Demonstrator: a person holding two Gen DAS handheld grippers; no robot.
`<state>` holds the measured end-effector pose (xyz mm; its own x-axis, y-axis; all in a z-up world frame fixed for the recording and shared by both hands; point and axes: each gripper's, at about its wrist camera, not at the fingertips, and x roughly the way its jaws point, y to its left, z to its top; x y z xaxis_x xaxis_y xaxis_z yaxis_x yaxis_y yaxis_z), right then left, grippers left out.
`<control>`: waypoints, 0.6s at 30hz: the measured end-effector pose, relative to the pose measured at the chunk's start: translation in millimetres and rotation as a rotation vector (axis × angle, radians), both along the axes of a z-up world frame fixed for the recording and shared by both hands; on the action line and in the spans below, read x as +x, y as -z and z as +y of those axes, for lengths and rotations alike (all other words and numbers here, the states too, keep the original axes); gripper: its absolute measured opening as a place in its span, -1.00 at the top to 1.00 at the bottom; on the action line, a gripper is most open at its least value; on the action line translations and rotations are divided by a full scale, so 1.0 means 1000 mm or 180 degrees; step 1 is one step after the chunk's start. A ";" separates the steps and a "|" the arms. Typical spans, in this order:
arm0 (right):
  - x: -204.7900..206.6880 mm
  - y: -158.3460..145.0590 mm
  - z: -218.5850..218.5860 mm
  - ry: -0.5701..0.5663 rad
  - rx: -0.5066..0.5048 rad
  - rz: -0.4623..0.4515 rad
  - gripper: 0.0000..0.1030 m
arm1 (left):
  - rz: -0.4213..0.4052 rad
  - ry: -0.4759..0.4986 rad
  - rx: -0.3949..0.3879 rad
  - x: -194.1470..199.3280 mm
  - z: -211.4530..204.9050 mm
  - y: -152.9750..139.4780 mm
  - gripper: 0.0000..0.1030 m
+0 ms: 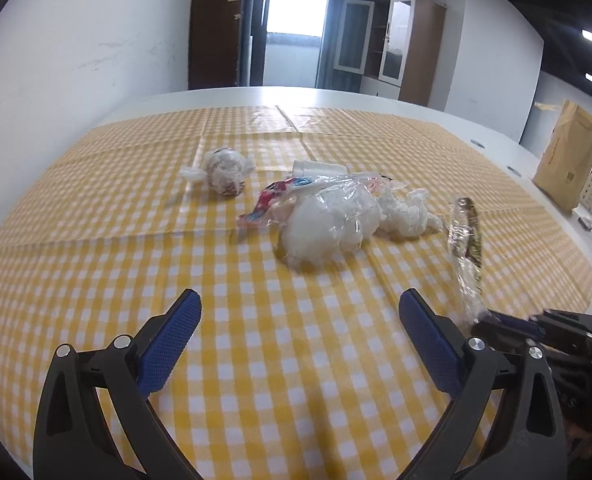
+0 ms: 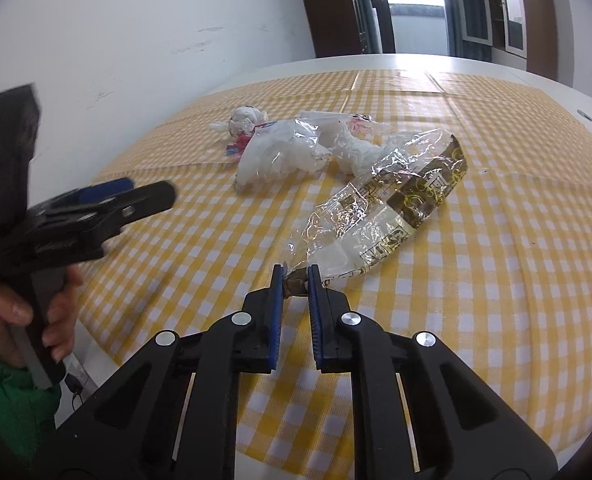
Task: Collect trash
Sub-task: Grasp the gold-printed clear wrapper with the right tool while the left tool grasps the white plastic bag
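On the checked tabletop point(image 2: 496, 280), my right tool point(image 2: 296, 276) pinching the clear wrapper point(image 2: 380, 208) by its end, my left tool point(image 1: 300, 312) spread wide, nothing between, short of the trash pile point(image 1: 328, 220).

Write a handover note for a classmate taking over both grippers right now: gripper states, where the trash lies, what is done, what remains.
Right gripper: shut on the twisted end of the long clear cellophane wrapper with brown-gold print.
Left gripper: open, empty, above the yellow-and-white checked tablecloth.
Lying on the cloth: large crumpled clear plastic bag, red-blue printed wrapper, small white plastic wad, white tissue.
Done: wrapper gripped only.
Left: everything; no bin visible.
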<state>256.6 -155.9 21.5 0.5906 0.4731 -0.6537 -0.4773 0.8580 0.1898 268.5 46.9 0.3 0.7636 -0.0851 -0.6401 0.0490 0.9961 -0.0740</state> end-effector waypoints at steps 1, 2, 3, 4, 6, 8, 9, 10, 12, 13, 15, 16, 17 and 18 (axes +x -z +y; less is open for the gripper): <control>-0.001 0.000 -0.002 -0.0004 0.0003 -0.0005 0.79 | 0.0014 0.0014 0.0044 0.005 -0.004 0.000 -0.88; -0.002 -0.001 -0.005 -0.0007 0.0005 -0.0011 0.79 | 0.0031 0.0034 0.0087 0.011 -0.008 0.001 -0.88; -0.003 -0.001 -0.009 -0.0009 0.0012 -0.0015 0.80 | 0.0042 0.0063 0.0133 0.018 -0.012 0.001 -0.89; -0.004 -0.001 -0.011 -0.0009 0.0021 -0.0016 0.80 | 0.0057 0.0088 0.0170 0.025 -0.016 0.001 -0.89; -0.006 0.000 -0.018 -0.0011 0.0029 -0.0006 0.81 | 0.0118 0.0129 0.0246 0.043 -0.022 0.002 -0.89; -0.007 0.001 -0.022 -0.0013 0.0027 -0.0001 0.81 | 0.0185 0.0169 0.0244 0.056 -0.025 0.003 -0.89; -0.007 0.001 -0.023 -0.0014 0.0030 -0.0004 0.82 | 0.0235 0.0230 0.0217 0.065 -0.028 0.005 -0.89; -0.008 0.001 -0.026 -0.0014 0.0036 -0.0006 0.82 | 0.0279 0.0267 0.0213 0.071 -0.030 0.006 -0.89; -0.011 0.001 -0.031 -0.0008 0.0039 -0.0003 0.82 | 0.0354 0.0313 0.0269 0.084 -0.035 0.011 -0.89; -0.012 0.002 -0.033 -0.0005 0.0044 0.0000 0.82 | 0.0390 0.0315 0.0343 0.090 -0.038 0.014 -0.89; -0.014 0.002 -0.035 0.0001 0.0053 0.0010 0.82 | 0.0454 0.0300 0.0490 0.098 -0.042 0.019 -0.85; -0.016 0.001 -0.036 -0.0005 0.0053 0.0007 0.82 | 0.0489 0.0337 0.0515 0.100 -0.044 0.021 -0.83; -0.017 0.001 -0.036 -0.0017 0.0045 0.0002 0.82 | 0.0521 0.0380 0.0526 0.103 -0.045 0.023 -0.66; -0.019 0.001 -0.036 -0.0026 0.0033 -0.0005 0.82 | 0.0545 0.0390 0.0529 0.104 -0.046 0.024 -0.50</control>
